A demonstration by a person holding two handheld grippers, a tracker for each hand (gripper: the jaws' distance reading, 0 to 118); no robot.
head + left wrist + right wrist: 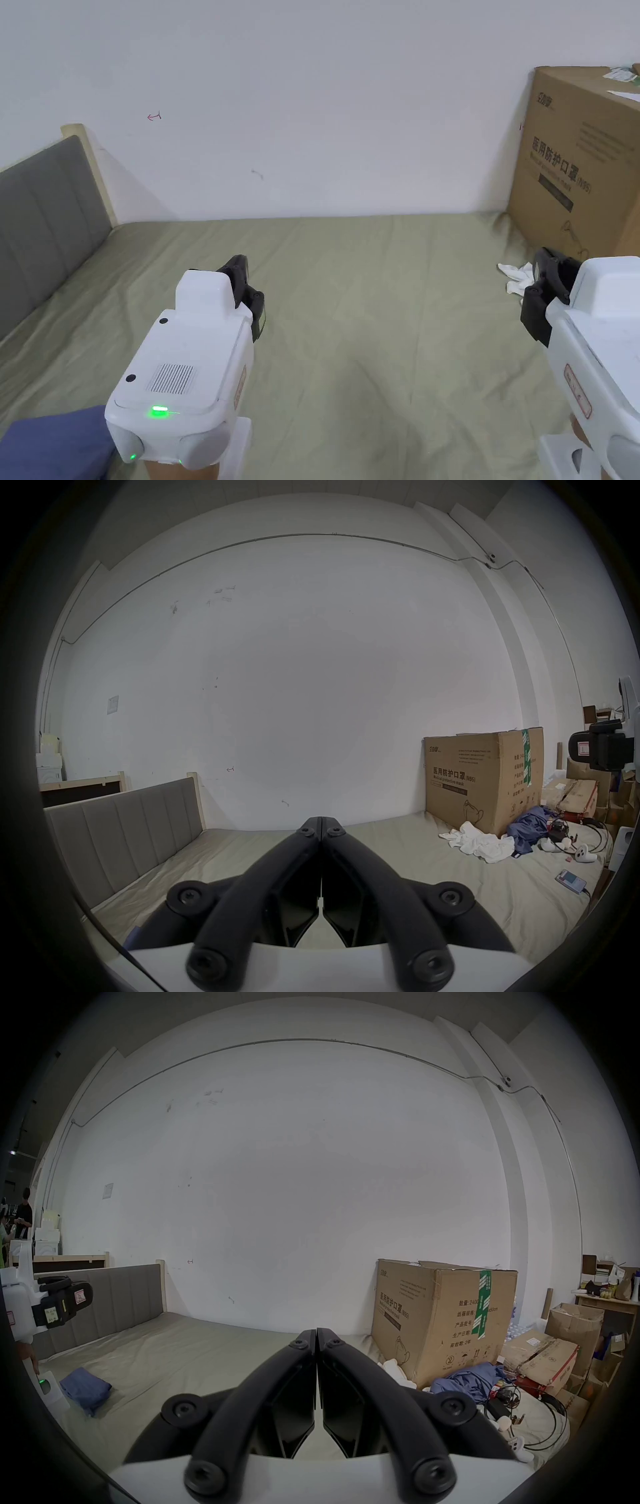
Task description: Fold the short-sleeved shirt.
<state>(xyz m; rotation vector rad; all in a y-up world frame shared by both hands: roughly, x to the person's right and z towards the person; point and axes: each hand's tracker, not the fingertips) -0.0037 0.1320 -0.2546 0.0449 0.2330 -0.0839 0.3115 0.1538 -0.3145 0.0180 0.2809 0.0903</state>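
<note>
Blue folded shirt [86, 1390] on the bed sheet [387, 300], left tongs [321, 823] and right tongs [316, 1333] both pressed together, empty.

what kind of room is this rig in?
Looks like a bedroom doubling as storage, probably a makeshift test space. A bed with a grey padded headboard stands against a bare white wall; a large cardboard box sits on the mattress, with more boxes and loose cables beside it.
</note>
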